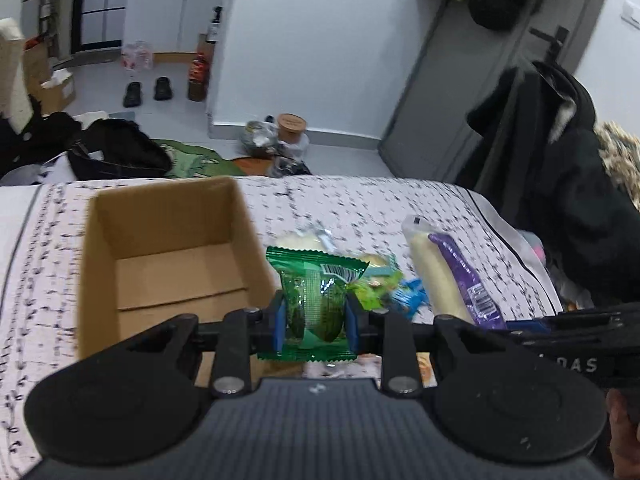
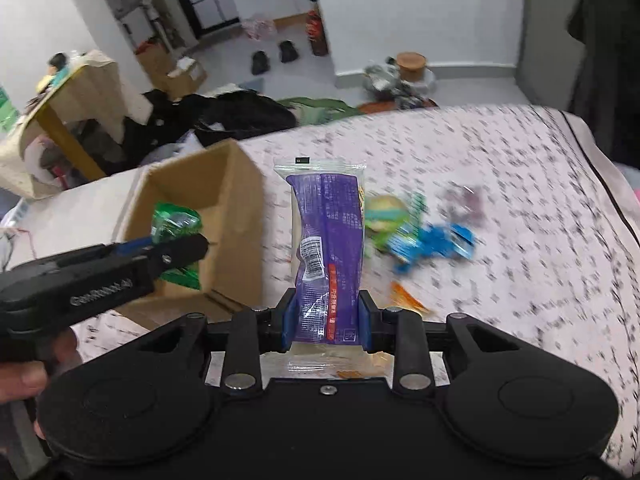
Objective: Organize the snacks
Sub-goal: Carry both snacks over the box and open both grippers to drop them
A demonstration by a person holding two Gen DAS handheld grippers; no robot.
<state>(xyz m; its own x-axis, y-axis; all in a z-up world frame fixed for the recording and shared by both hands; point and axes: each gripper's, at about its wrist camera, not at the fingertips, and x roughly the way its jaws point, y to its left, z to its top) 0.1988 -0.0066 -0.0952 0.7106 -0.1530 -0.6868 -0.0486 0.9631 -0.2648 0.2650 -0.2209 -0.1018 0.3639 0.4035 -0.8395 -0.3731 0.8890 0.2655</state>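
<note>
Two claws were loaded at once, marking the carry-to-box step of organising the snacks. The left claw (image 1: 314, 316) was closed on a green snack packet (image 1: 316, 300), gripped across its middle with both ends free. The left wrist view placed the packet just at 3 o'clock of the cardboard box (image 1: 104, 264). The right wrist view showed it overlapping the box opening; whether it was past the rim could not be told. The right claw (image 2: 328, 316) was clamped on a purple-wrapped bread pack (image 2: 326, 236), held by its near end, the long body pointing to 12 o'clock, beside the box at its 3 o'clock.

The box stood open-topped on the patterned bed (image 2: 520, 200). Its visible floor showed bare cardboard; no snack was seen lying in it.

Remaining snacks lay loose on the bed at 1 to 2 o'clock of the right claw: a green-and-cream round packet (image 2: 386, 214), a blue wrapper (image 2: 436, 244) and an orange wrapper (image 2: 406, 300), all blurred.

Judged next move: bring the green packet over the box floor and open the claw, then swing the bread pack towards 9 o'clock. The long pack probably needs turning to lie along the box.
</note>
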